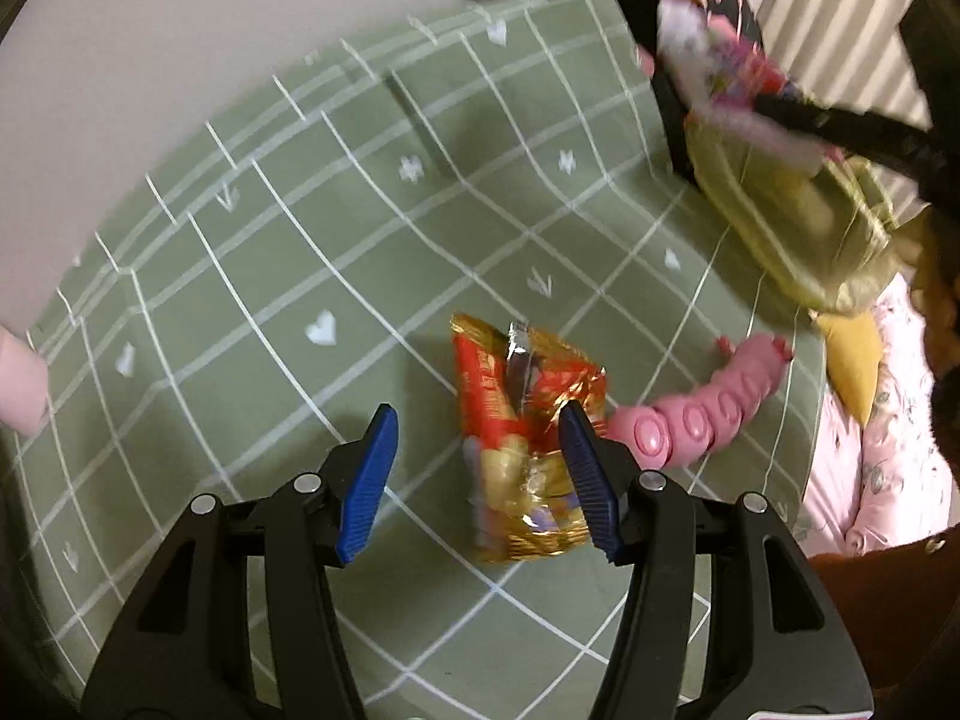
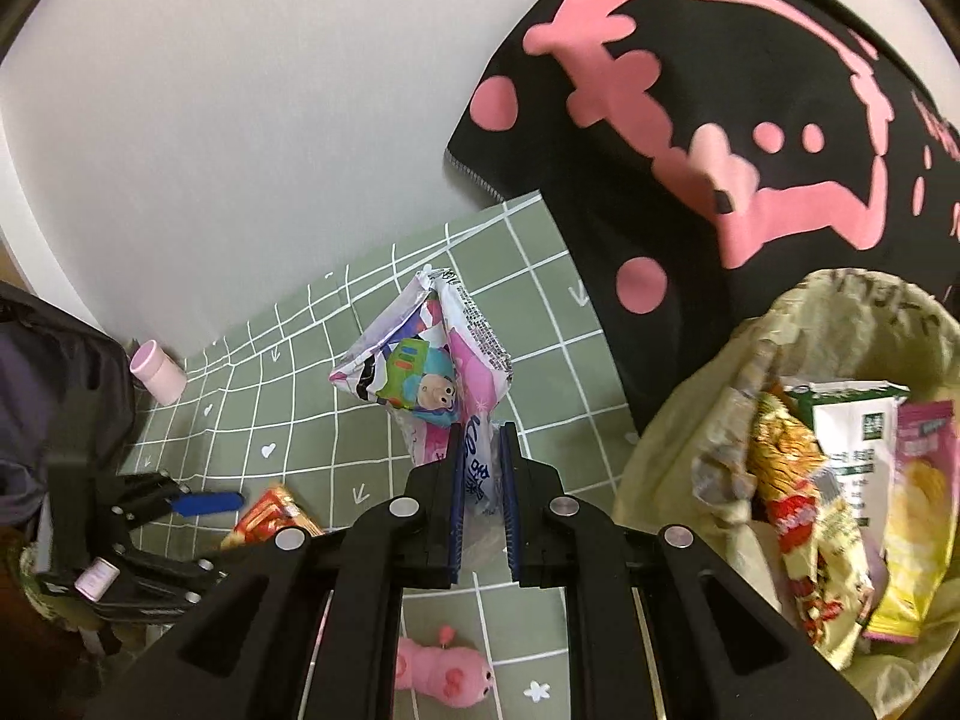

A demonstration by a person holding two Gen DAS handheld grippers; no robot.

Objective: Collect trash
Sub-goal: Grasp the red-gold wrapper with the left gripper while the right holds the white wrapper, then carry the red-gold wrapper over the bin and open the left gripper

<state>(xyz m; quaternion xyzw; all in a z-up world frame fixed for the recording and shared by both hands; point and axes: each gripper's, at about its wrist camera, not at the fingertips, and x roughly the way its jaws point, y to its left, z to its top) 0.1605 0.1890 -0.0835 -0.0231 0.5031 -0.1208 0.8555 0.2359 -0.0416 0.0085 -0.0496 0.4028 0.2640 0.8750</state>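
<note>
Right tongs pinching cartoon-printed wrapper beside yellow-green trash bag; left tongs spread around red-gold snack packet on tabletop.

Left gripper: jaws apart, angled down, blue pads either side of the gold wrapper, not pressing it.
Right gripper: nearly closed, clamped on the cartoon wrapper, raised, tilted down.
</note>
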